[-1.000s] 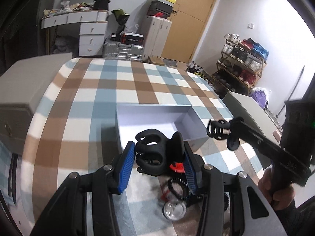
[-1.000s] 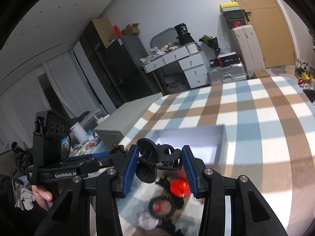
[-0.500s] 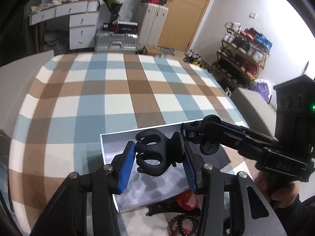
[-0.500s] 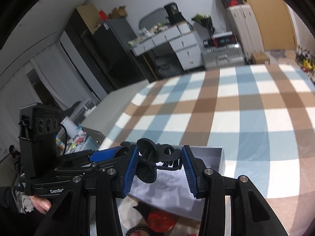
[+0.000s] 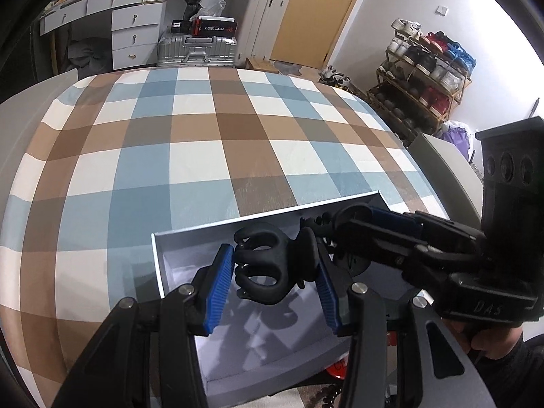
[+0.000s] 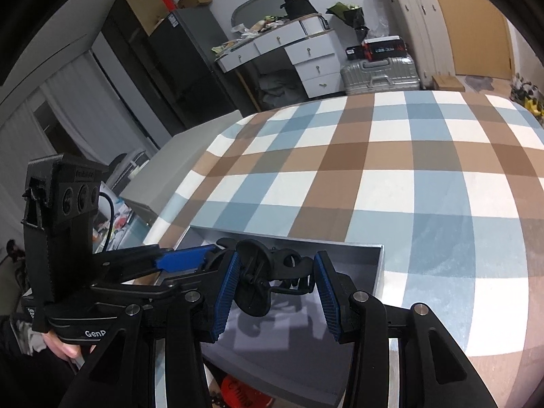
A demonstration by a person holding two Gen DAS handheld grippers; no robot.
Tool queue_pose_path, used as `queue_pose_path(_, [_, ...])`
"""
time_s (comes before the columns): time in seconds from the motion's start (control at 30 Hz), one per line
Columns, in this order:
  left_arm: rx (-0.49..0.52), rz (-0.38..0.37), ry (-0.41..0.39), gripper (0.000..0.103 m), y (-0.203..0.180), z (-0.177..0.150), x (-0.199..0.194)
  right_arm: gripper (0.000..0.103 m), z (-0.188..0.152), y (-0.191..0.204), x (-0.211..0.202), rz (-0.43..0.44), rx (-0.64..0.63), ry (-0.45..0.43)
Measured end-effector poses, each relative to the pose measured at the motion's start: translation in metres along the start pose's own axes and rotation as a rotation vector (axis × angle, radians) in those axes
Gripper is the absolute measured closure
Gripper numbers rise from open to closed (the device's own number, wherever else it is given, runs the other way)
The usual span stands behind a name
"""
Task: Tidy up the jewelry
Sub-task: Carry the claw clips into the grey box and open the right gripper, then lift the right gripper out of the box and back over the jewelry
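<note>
Both claws have moved from above the loose trinkets to over the shallow white cardboard box [image 5: 176, 265] on the checked tabletop [image 5: 190, 156]. The left claw [image 5: 275, 285] clenches a chunky black plastic hair clip [image 5: 272, 265]; the right claw [image 6: 275, 289] grasps a slimmer black hair clip [image 6: 268, 272].

You carried both clips forward from above the loose pieces at the near edge of the checked cloth [image 5: 210, 156] until they hung over the white box [image 5: 159, 265]. Your left gripper [image 5: 275, 287] brought its black claw clip [image 5: 272, 265] over the box floor, and your right gripper [image 6: 275, 289] brought the smaller black clip [image 6: 272, 272] in close beside it (both tilted further down). The red piece [image 6: 238, 396] slid to the bottom edge.
</note>
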State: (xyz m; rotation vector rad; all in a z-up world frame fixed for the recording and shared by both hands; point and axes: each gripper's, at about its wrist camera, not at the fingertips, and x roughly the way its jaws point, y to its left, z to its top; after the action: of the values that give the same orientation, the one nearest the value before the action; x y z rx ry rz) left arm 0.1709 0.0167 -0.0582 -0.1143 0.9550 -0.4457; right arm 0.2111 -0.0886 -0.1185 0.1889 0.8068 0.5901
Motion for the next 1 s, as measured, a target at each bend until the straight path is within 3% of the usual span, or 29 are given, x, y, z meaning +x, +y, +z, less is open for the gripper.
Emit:
queue_pose_path(0.17, [0.005, -0.018, -0.006, 0.062, 0.003, 0.004, 0.002, 0.057, 0.003, 0.001, 0.001, -0.01, 0.001, -0.012])
queue_pose_path(0.3, [0.033, 0.006, -0.012, 0.049, 0.002, 0.006, -0.001, 0.041, 0.006, 0.0, -0.004, -0.003, 0.01, -0.027])
queue_pose_path(0.43, [0.045, 0.012, -0.054, 0.037, 0.0, 0.004, -0.014, 0.036, 0.004, 0.004, -0.025, -0.018, -0.012, -0.096])
queue_pose_path(0.57, [0.032, 0.03, -0.101, 0.034, 0.001, 0.001, -0.029, 0.029, 0.0, 0.006, -0.049, -0.036, -0.021, -0.154])
queue_pose_path(0.8, [0.013, 0.117, -0.206, 0.033, -0.002, -0.008, -0.059, 0.017, -0.009, 0.013, -0.092, -0.063, -0.022, -0.252])
queue_pose_path(0.9, [-0.013, 0.168, -0.261, 0.022, -0.003, -0.015, -0.073, 0.012, -0.016, 0.021, -0.106, -0.069, -0.034, -0.287])
queue_pose_path(1.0, [-0.013, 0.204, -0.296, 0.021, -0.009, -0.023, -0.081, 0.006, -0.023, 0.029, -0.118, -0.072, -0.052, -0.312])
